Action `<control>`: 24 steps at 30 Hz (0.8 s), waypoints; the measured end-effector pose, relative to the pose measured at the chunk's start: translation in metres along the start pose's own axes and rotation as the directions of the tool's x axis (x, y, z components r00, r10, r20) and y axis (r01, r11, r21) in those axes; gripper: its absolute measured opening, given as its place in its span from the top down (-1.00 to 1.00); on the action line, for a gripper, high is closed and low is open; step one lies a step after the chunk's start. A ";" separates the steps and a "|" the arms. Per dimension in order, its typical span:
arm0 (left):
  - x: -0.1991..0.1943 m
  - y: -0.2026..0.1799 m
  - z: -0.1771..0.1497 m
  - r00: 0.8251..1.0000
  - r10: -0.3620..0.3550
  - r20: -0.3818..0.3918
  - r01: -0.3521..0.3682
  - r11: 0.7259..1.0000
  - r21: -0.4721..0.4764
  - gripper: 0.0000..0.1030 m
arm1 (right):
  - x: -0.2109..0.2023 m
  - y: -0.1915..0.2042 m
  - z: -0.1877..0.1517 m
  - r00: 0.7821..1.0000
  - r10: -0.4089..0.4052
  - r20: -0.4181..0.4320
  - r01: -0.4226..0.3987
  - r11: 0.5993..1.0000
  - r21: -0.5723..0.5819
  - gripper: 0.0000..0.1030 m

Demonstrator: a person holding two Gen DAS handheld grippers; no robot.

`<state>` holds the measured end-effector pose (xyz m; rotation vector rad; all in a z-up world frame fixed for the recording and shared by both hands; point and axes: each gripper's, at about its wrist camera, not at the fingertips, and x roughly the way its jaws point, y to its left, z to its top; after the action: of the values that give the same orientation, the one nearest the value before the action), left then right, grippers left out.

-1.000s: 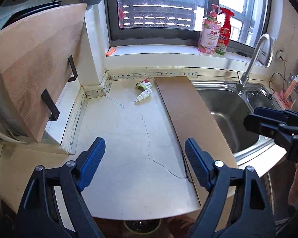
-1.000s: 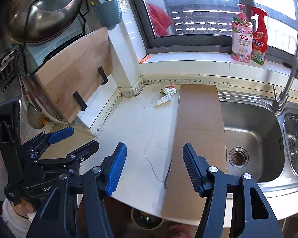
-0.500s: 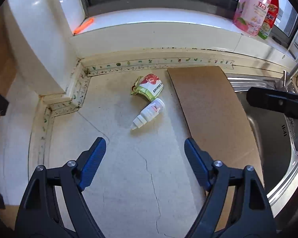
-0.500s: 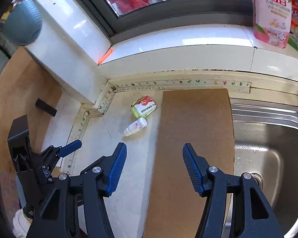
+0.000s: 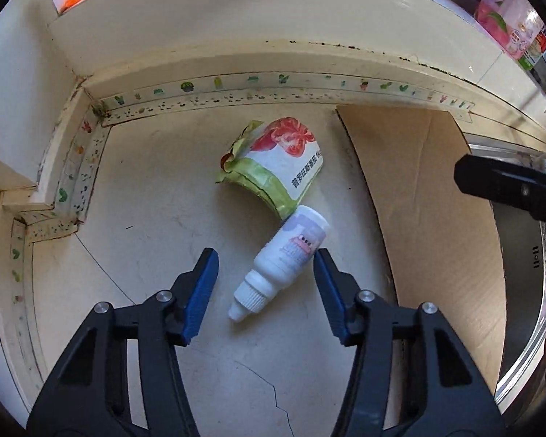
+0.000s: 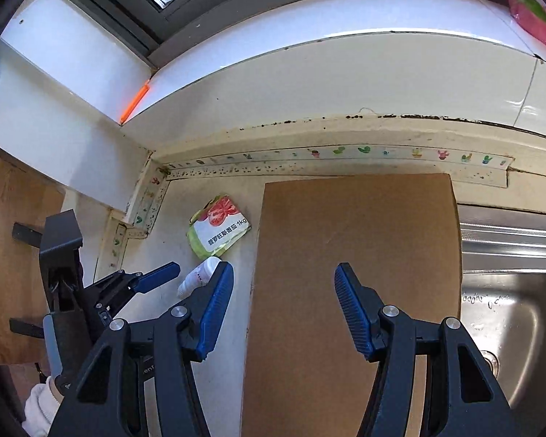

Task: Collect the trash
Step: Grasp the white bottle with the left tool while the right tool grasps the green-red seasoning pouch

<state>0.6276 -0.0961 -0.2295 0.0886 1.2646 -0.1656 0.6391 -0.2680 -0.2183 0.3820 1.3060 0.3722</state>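
The left gripper is hanging low over the bench with its jaws spread wide. The bottle is lying on its side between them, its nozzle pointing back toward the gripper and its flat base reaching past the jaw tips. The right jaw's tip is sitting just beside the bottle's body; whether it is touching cannot be told. The left jaw is standing well apart from it. Just beyond the jaws, the packet is lying crumpled on the bench, its near corner touching the bottle's base. To the right of the right jaw, the cardboard is lying flat, running back to the taped wall edge.

The right gripper is hovering over the cardboard, its jaws also spread and gripping nothing. To the left of its left jaw, the bottle is showing partly behind the jaw, with the packet beyond it. Further left, the left gripper is reaching in toward the bottle. To the right of the right jaw, the sink is lying beside the cardboard's edge.
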 end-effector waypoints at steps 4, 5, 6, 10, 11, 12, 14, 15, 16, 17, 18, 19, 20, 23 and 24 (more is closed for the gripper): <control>0.004 0.005 0.001 0.999 -0.040 0.022 0.040 0.999 -0.027 0.55 | 0.007 0.005 -0.001 1.000 -0.006 -0.003 0.006 1.000 -0.016 -0.16; 0.005 0.007 0.001 0.999 -0.045 0.022 0.046 0.998 -0.035 0.57 | 0.009 0.008 0.000 1.000 -0.004 -0.004 0.004 1.000 -0.023 -0.16; 0.005 0.009 -0.001 0.999 -0.046 0.027 0.048 0.998 -0.042 0.58 | 0.012 0.011 0.001 1.000 0.002 -0.007 -0.002 1.000 -0.028 -0.16; -0.002 0.019 -0.011 0.998 -0.032 0.054 0.036 0.996 -0.083 0.58 | 0.021 0.030 0.009 1.000 0.028 -0.012 -0.029 0.998 -0.050 -0.16; -0.005 0.022 -0.015 0.998 -0.028 0.060 0.034 0.994 -0.100 0.58 | 0.025 0.035 0.012 0.999 0.029 -0.014 -0.029 0.998 -0.053 -0.16; -0.009 0.026 -0.018 0.998 -0.024 0.066 0.032 0.992 -0.120 0.58 | 0.028 0.039 0.015 0.999 0.032 -0.016 -0.033 0.998 -0.055 -0.16; -0.016 0.033 -0.024 0.997 -0.005 0.082 0.018 0.988 -0.154 0.58 | 0.040 0.047 0.021 0.999 0.036 -0.028 -0.038 0.998 -0.050 -0.16; -0.020 0.037 -0.027 0.996 0.012 0.093 0.004 0.985 -0.171 0.58 | 0.046 0.049 0.023 0.999 0.042 -0.034 -0.044 0.998 -0.044 -0.16; -0.024 0.040 -0.029 0.994 0.041 0.103 -0.021 0.982 -0.185 0.58 | 0.051 0.052 0.025 0.998 0.048 -0.040 -0.049 0.998 -0.039 -0.16; -0.028 0.043 -0.030 0.991 0.076 0.109 -0.054 0.979 -0.196 0.58 | 0.058 0.054 0.028 0.998 0.050 -0.047 -0.052 0.998 -0.031 -0.16; -0.032 0.046 -0.031 0.985 0.124 0.116 -0.099 0.975 -0.200 0.58 | 0.064 0.055 0.030 0.997 0.053 -0.052 -0.054 0.998 -0.023 -0.16; -0.036 0.048 -0.031 0.978 0.166 0.122 -0.140 0.970 -0.200 0.58 | 0.070 0.057 0.032 0.997 0.053 -0.056 -0.054 0.998 -0.019 -0.16; -0.040 0.050 -0.031 0.970 0.206 0.127 -0.178 0.964 -0.198 0.58 | 0.075 0.058 0.034 0.997 0.052 -0.060 -0.054 0.998 -0.017 -0.16; -0.052 0.056 -0.032 0.956 0.257 0.145 -0.227 0.955 -0.192 0.58 | 0.091 0.062 0.039 0.997 0.021 -0.073 -0.023 0.999 -0.031 -0.16; -0.057 0.061 -0.034 0.954 0.260 0.151 -0.229 0.954 -0.193 0.58 | 0.096 0.062 0.040 0.997 0.012 -0.079 -0.015 0.999 -0.033 -0.16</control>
<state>0.5894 -0.0267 -0.1872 0.0787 1.0774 0.1498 0.6957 -0.1702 -0.2623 0.3507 1.3731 0.4241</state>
